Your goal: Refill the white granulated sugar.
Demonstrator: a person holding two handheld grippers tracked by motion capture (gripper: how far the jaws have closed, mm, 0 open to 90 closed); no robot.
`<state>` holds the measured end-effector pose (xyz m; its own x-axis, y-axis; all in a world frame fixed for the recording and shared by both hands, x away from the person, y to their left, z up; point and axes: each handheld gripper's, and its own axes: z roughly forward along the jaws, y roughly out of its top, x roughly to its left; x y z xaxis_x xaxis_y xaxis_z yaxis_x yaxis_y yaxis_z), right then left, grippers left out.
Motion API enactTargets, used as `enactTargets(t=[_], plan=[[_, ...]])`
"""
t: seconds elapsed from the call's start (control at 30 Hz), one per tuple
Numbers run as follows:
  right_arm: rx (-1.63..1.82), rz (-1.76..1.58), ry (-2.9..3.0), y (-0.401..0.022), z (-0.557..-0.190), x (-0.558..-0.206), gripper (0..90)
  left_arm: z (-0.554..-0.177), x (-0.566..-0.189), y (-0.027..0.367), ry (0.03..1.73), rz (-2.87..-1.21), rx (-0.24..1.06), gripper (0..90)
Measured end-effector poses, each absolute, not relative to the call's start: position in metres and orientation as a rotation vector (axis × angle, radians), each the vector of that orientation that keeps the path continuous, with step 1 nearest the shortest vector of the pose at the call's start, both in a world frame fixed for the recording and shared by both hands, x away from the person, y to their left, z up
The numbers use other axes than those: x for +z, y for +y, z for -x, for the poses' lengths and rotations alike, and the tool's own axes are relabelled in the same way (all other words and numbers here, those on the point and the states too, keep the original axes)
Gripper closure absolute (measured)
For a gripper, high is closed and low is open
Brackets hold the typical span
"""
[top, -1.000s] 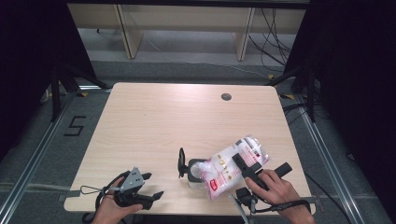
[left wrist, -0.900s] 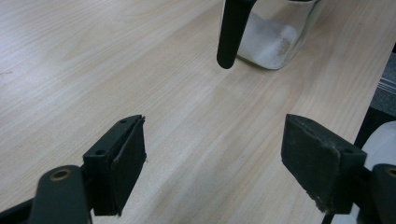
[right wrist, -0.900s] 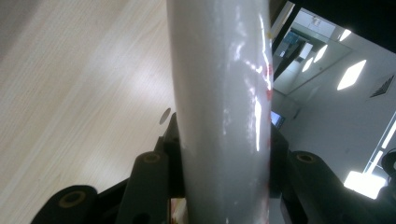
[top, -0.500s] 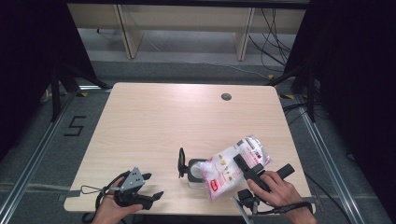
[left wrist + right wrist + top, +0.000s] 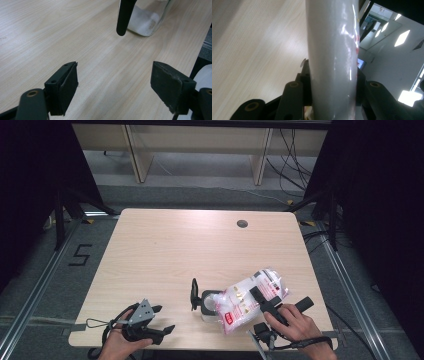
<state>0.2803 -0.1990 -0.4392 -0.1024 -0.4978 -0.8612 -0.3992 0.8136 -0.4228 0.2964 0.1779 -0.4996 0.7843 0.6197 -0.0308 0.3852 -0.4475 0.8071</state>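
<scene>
Bag of white powder (image 5: 252, 297), a clear plastic pouch with red print, sits clamped between the jaws of the right gripper (image 5: 260, 296) at the lower right of the high view, tilted so its lower end leans over the mouth of a glass jar (image 5: 209, 302). In the right gripper view the pouch rises straight up between the two black jaws, both pressed against its sides. The jar stands on the bench (image 5: 200, 250) just left of the bag, its black-handled lid (image 5: 193, 293) swung up and open; some white powder already lies inside it, as the left gripper view shows. The left gripper (image 5: 162, 320) rests at the lower left of the bench, jaws wide apart and empty, aimed toward the jar. I'd say pouring is in hand; next the bag's mouth needs tipping further over the jar, perhaps with the jar steadied.
</scene>
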Motion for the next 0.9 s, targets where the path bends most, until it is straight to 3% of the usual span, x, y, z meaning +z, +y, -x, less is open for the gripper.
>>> enactTargets(t=[0.9], plan=[[-0.133,0.719,1.657,-0.1966,-0.2813,-0.4395,66.8,-0.2951,-0.5002,0.1766,0.772,-2.072,0.318,21.6]])
